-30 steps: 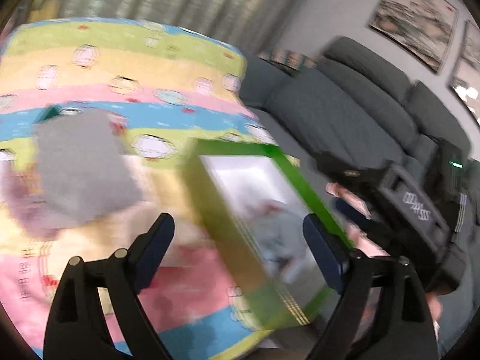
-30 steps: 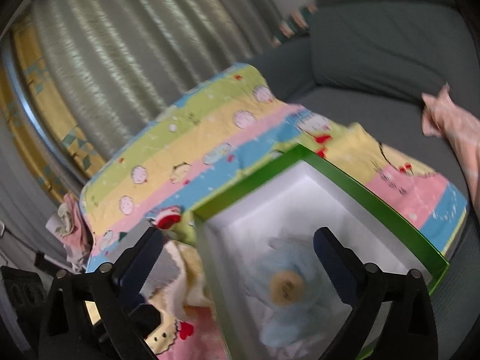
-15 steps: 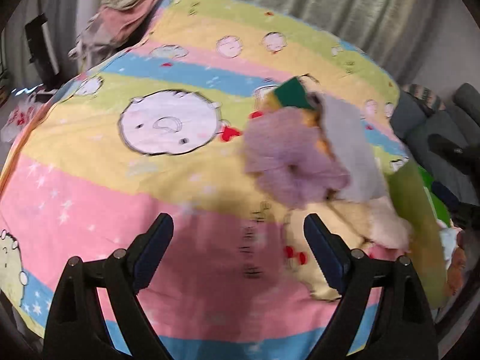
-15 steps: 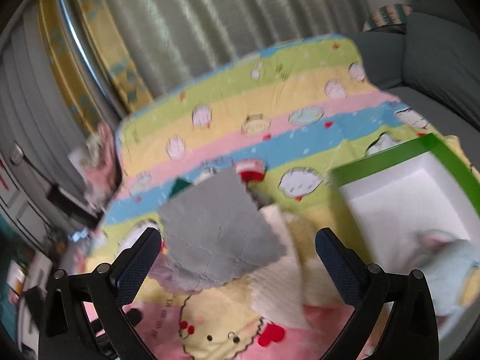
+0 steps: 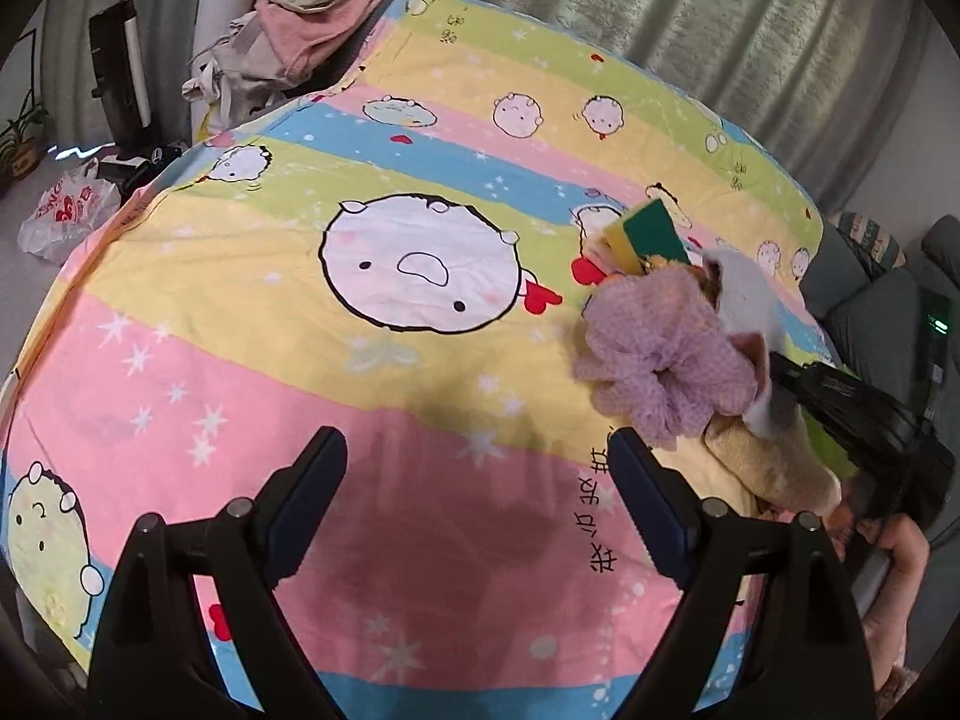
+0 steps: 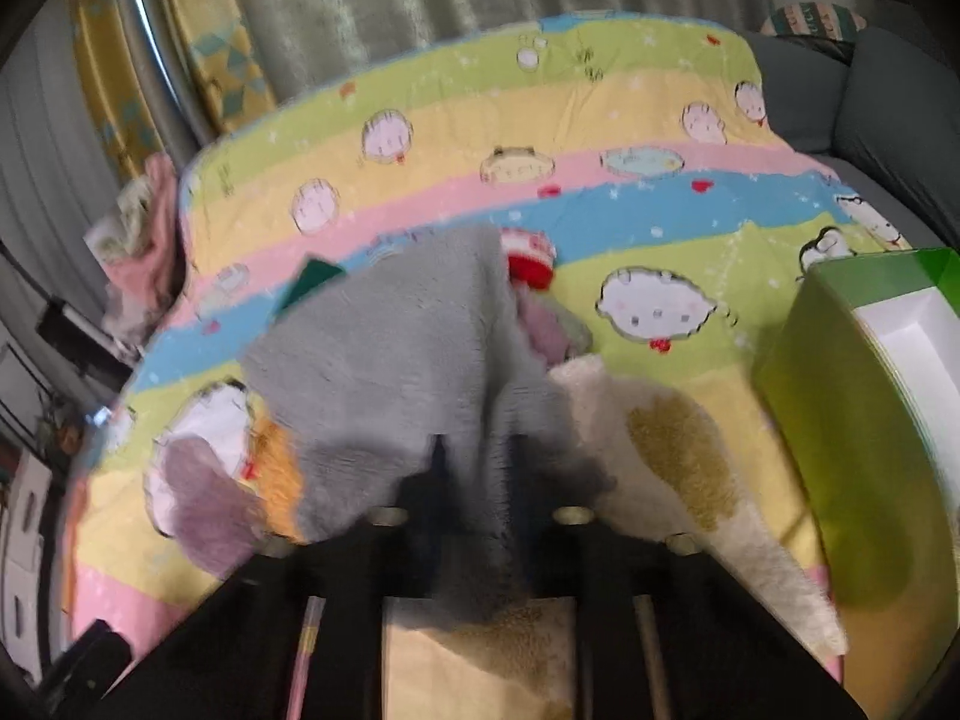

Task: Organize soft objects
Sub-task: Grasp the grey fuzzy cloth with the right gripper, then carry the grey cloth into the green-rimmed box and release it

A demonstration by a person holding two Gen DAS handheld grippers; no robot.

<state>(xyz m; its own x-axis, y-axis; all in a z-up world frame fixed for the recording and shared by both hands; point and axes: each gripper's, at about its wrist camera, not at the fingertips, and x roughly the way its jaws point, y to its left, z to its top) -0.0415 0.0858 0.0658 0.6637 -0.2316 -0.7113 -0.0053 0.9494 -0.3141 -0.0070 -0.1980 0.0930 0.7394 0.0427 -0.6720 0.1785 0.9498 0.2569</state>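
Observation:
A pile of soft things lies on the striped cartoon blanket (image 5: 252,360): a grey fleece cloth (image 6: 390,360), a purple cloth (image 5: 666,354), a cream plush towel (image 6: 660,438) and a green-and-yellow sponge (image 5: 651,234). My right gripper (image 6: 474,456) is shut on the near edge of the grey cloth, which bunches between its fingers. The left wrist view shows it reaching into the pile from the right. My left gripper (image 5: 477,444) hangs open over the pink stripe, left of the pile, holding nothing. A green box (image 6: 840,390) with a white inside stands right of the pile.
A heap of pink and beige clothes (image 5: 312,18) lies beyond the blanket's far left corner. A plastic bag (image 5: 66,216) sits on the floor at the left. Grey curtains hang behind, and a grey sofa (image 6: 888,96) is at the right.
Both grippers swung left, away from the green box and over to the pile. The right gripper, open before, has come down and shut on the grey cloth. The left stays open.

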